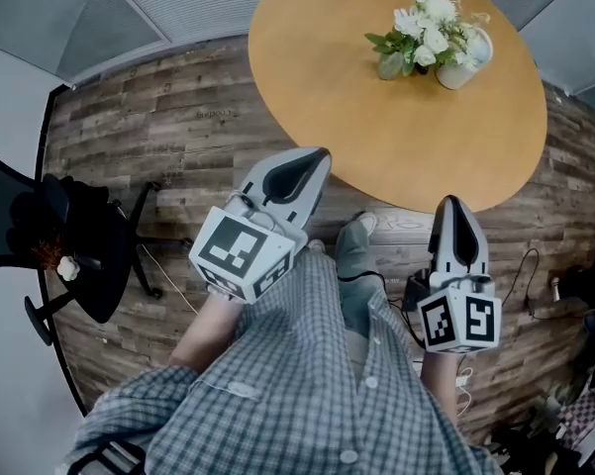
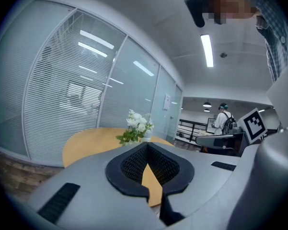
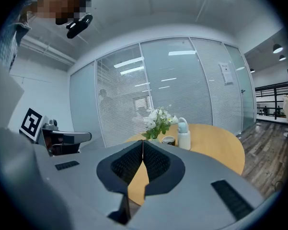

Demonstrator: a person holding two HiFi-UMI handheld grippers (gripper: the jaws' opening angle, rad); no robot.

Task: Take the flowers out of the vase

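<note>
While both grippers hover at the near edge of the round table (image 1: 376, 137), the flowers (image 1: 426, 23) stand at its far side, well apart from either tool. The left gripper (image 1: 317, 158) has its jaws pressed together with nothing between them, and the right gripper (image 1: 453, 206) is the same: tips closed, empty. In the right gripper view, a white bottle (image 3: 183, 134) and a small cup (image 3: 168, 140) sit just beside the bouquet. The vase itself is mostly hidden by leaves and by the gripper tips, so its shape cannot be told.

The step in hand looks like the approach, with the task barely begun. To do it well, the person would need to reach across the table and part at least 1 pair of jaws before arriving. A sound plan is for 1 gripper to steady the vase low down while the other closes on the bunched stems below the blooms, not on the petals, then lifts straight up. Coming in from the side away from the bottle and cup should avoid knocking them.
</note>
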